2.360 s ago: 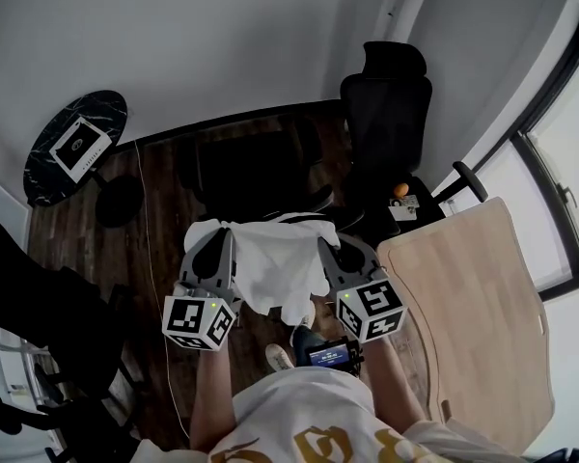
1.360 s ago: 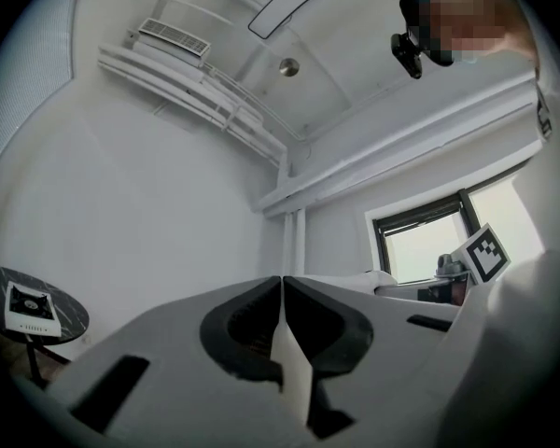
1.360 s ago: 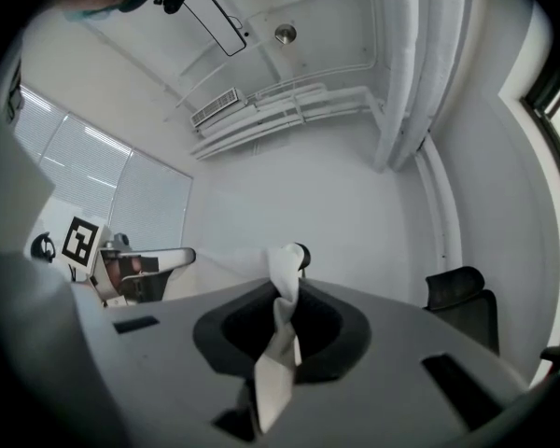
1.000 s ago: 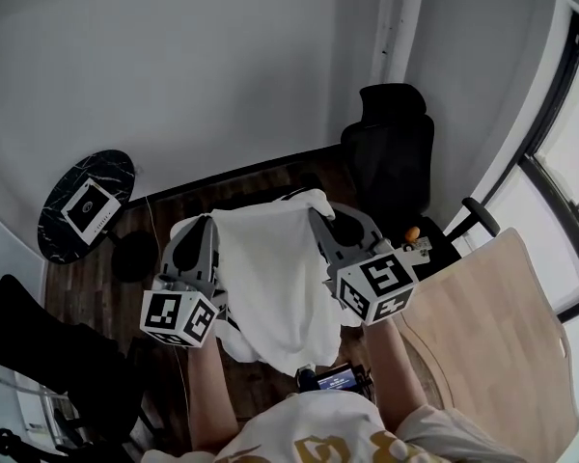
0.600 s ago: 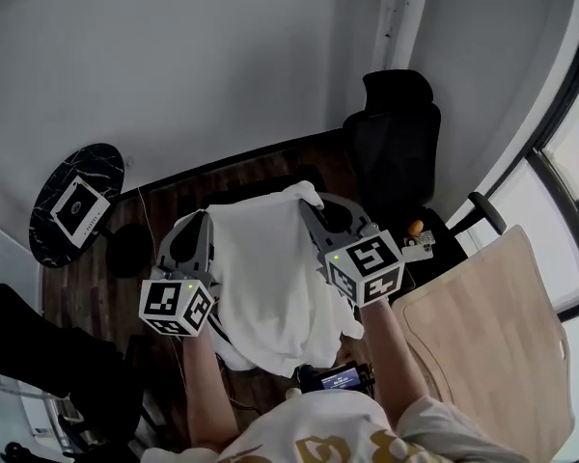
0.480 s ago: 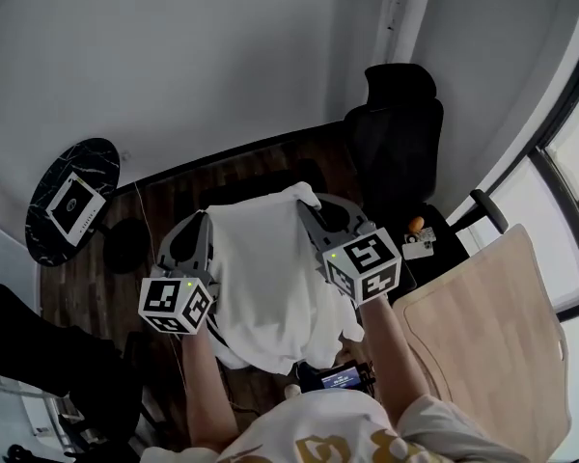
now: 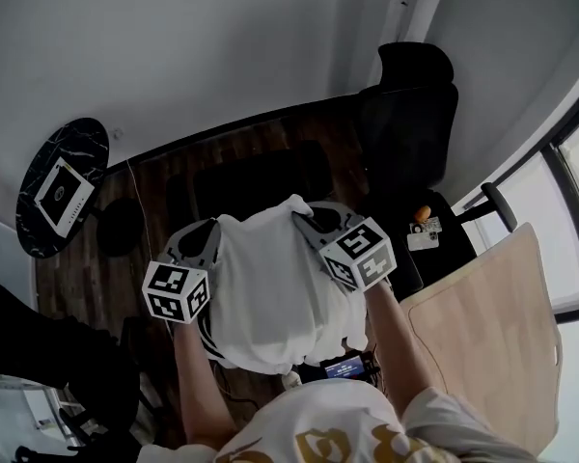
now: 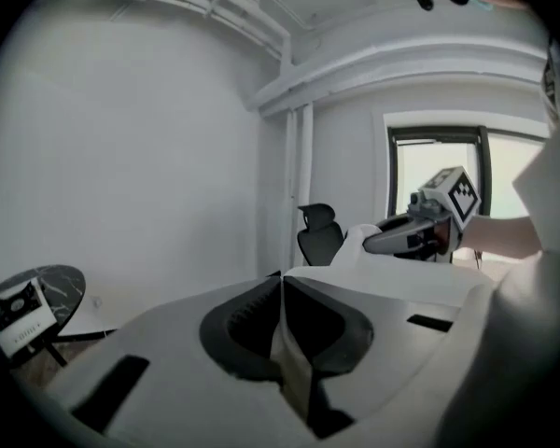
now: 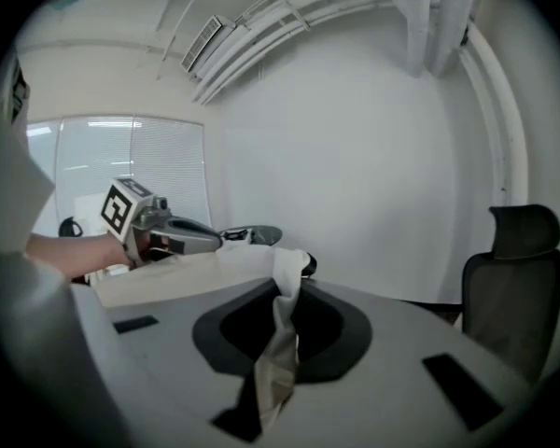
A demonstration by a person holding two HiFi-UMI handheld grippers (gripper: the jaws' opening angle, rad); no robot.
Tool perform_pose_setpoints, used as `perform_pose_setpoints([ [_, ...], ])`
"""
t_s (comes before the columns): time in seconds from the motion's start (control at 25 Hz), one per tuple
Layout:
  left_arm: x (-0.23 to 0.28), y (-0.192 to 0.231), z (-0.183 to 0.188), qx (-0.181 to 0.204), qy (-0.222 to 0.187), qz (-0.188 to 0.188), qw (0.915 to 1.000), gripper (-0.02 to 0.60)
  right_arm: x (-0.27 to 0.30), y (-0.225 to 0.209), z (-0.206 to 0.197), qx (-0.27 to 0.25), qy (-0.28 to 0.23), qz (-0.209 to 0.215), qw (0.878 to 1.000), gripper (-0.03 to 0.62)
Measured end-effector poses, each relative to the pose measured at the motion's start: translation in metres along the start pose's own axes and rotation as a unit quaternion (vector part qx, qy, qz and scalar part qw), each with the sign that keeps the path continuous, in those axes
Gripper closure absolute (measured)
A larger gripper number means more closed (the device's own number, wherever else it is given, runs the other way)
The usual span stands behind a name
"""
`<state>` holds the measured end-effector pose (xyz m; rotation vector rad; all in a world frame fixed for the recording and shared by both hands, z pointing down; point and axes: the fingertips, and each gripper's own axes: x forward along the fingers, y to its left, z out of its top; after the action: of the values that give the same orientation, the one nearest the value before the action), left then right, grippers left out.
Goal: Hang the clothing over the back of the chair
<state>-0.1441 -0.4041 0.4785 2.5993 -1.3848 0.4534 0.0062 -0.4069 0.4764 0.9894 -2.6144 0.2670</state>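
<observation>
Centre frame, a limp, evidently light white garment [image 7: 270, 297] hangs by its top corners, left gripper [image 7: 212, 231] pinching one, right gripper [image 7: 304, 222] jaws opening around the other.

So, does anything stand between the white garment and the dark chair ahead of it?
Nothing visible does. In the head view the white garment hangs directly in front of the dark chair, and nothing shows between its top edge and the chair.

Clothing [image 7: 275, 297] lies nearest the viewer, with the chair [image 7: 261, 174] just beyond it. An office chair [image 7: 410, 114] stands behind at right, a round tabletop [image 7: 53, 186] far left, and a larger tabletop [image 7: 482, 336] at right.
</observation>
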Motion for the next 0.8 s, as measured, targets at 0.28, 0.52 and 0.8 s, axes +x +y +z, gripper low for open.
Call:
perform_pose_setpoints([
  [0.28, 0.031, -0.015, -0.044, 0.069, 0.094, -0.082, 0.9897, 0.554, 0.028, 0.011, -0.026, -0.027, 0.037, 0.122, 0.992, 0.553],
  [0.52, 0.042, -0.030, -0.083, 0.109, 0.150, -0.159, 0.9698, 0.554, 0.041, 0.014, -0.066, -0.038, 0.086, 0.175, 0.980, 0.551],
  [0.8, 0.046, -0.044, -0.148, 0.105, 0.237, -0.231, 0.9378, 0.553, 0.048, 0.024, -0.111, -0.081, 0.157, 0.222, 0.959, 0.548],
])
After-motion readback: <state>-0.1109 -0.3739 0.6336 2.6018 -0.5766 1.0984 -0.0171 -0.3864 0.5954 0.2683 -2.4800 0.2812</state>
